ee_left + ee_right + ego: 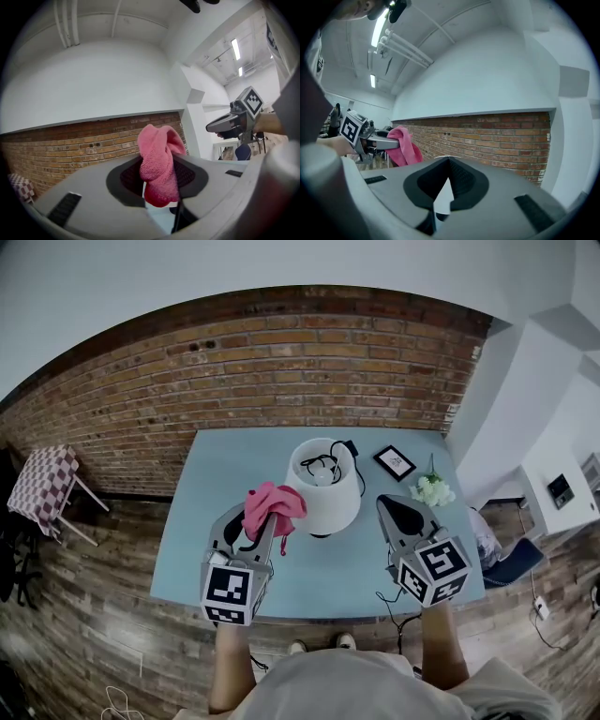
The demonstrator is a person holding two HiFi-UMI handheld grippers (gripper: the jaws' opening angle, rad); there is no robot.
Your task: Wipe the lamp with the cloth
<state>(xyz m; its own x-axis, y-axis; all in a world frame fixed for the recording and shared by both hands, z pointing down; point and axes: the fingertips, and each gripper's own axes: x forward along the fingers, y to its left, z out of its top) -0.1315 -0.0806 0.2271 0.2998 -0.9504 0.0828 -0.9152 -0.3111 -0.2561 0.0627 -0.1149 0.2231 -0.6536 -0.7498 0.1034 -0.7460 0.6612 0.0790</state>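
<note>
The left hand-held gripper (258, 521) pinches a pink cloth (277, 502) just beside the white lamp (323, 488) on the blue surface (220, 470); with the right hand-held gripper (389, 507) closed on nothing, a hard wipe could tip the unsteadied lamp.

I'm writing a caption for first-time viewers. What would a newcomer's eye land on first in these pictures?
The bright pink cloth stands out most, clamped in the left gripper just left of the white lamp. The lamp stands in the middle of a pale blue table against a red brick wall. The right gripper, shut and empty, hovers at the lamp's right.
</note>
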